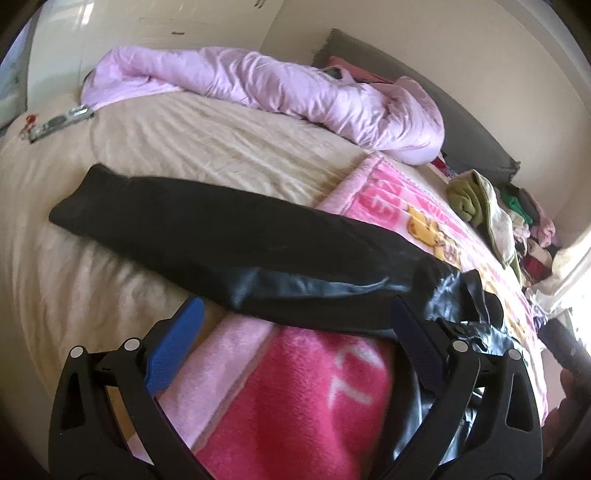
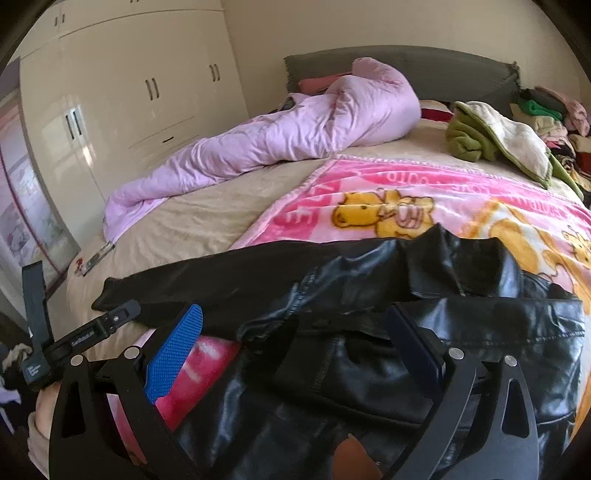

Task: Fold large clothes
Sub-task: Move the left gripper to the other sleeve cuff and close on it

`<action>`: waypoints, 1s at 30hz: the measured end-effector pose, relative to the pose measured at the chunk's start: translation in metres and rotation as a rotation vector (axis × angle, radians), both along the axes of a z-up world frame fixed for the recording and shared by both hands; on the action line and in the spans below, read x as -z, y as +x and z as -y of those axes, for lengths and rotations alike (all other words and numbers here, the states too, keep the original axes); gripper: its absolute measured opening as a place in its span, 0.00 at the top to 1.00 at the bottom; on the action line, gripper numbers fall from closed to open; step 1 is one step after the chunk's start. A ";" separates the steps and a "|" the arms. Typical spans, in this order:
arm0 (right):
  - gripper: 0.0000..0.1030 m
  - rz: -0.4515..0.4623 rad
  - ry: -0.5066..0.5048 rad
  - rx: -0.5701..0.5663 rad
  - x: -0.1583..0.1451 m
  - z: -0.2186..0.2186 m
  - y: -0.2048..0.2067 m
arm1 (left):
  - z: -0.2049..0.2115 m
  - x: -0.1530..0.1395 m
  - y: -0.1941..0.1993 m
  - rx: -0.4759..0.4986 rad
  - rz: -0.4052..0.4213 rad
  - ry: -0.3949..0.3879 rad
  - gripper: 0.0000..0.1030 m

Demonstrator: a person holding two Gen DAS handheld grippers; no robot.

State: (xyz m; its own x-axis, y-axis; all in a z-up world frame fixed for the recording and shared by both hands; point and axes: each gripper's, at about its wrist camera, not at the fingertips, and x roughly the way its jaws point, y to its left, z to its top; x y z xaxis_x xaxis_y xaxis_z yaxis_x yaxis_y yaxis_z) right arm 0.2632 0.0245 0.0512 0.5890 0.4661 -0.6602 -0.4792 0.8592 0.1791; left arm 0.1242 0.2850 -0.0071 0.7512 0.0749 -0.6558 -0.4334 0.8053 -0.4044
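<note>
A black leather jacket lies on the pink blanket near the bed's front edge, sleeve stretched out. Left gripper and right gripper both hover over it, fingers spread, holding nothing.

You had cream wardrobes left, a grey headboard against the pale wall, daylight pouring in.

Bed under a beige sheet: pink cartoon-bear blanket over the near right side, black leather jacket along the near edge (sleeve stretched left), lilac duvet bunched toward the headboard, clothes pile at the far right corner.
</note>
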 end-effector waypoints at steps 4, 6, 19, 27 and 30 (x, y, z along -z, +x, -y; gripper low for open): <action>0.04 -0.003 -0.014 -0.031 0.005 -0.017 0.000 | -0.014 0.008 -0.003 -0.028 0.001 -0.050 0.09; 0.04 -0.007 -0.020 -0.055 0.007 -0.027 -0.001 | -0.020 0.012 -0.004 -0.038 0.005 -0.074 0.09; 0.04 -0.004 -0.059 -0.146 0.014 -0.075 -0.012 | -0.075 0.038 -0.020 -0.191 -0.015 -0.165 0.09; 0.04 -0.027 -0.047 -0.129 0.019 -0.070 -0.009 | -0.109 0.057 -0.030 -0.297 0.045 -0.291 0.09; 0.04 -0.036 -0.038 -0.111 0.020 -0.063 -0.006 | -0.122 0.062 -0.031 -0.342 0.095 -0.325 0.09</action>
